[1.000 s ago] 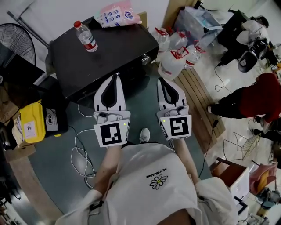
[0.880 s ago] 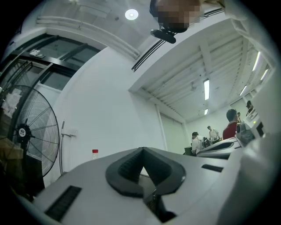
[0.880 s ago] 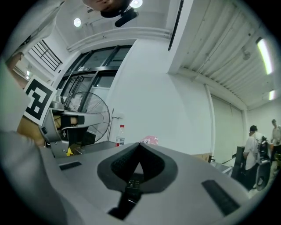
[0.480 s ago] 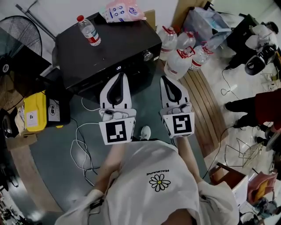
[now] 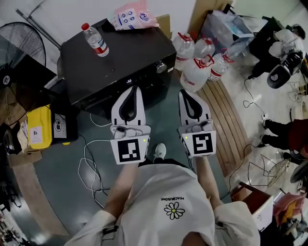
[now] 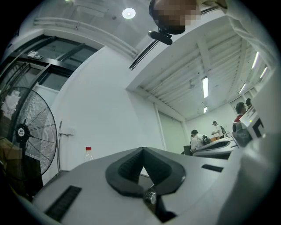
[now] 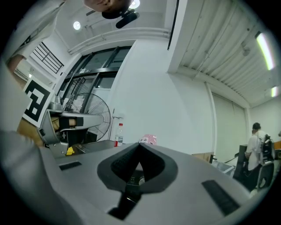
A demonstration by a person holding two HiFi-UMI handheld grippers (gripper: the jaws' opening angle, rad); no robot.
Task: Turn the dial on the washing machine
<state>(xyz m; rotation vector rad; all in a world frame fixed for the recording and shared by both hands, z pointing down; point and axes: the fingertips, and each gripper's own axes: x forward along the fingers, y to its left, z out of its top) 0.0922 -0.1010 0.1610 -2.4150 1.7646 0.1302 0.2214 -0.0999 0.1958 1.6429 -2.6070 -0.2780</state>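
A black washing machine [image 5: 115, 57] stands ahead of me in the head view, with a silver dial [image 5: 160, 67] on the right of its front panel. My left gripper [image 5: 131, 89] is shut and empty, its tips just short of the machine's front edge. My right gripper [image 5: 184, 92] is shut with nothing in it, below and right of the dial and apart from it. In the left gripper view the left gripper [image 6: 142, 150] points up over the machine's top. In the right gripper view the right gripper [image 7: 139, 145] has its tips meeting, and a round silver part, perhaps the dial, glints behind the jaws.
A water bottle [image 5: 94, 40] and a pink packet [image 5: 132, 14] lie on the machine's top. Several large water jugs [image 5: 196, 61] stand to its right by wooden slats. A fan [image 5: 21, 48] and a yellow box [image 5: 37, 132] are at the left. Cables [image 5: 91, 163] trail on the floor.
Both grippers have kept their pose, shut, while the view shifted. The machine now sits closer to the gripper tips, and the dial has come into plainer sight.
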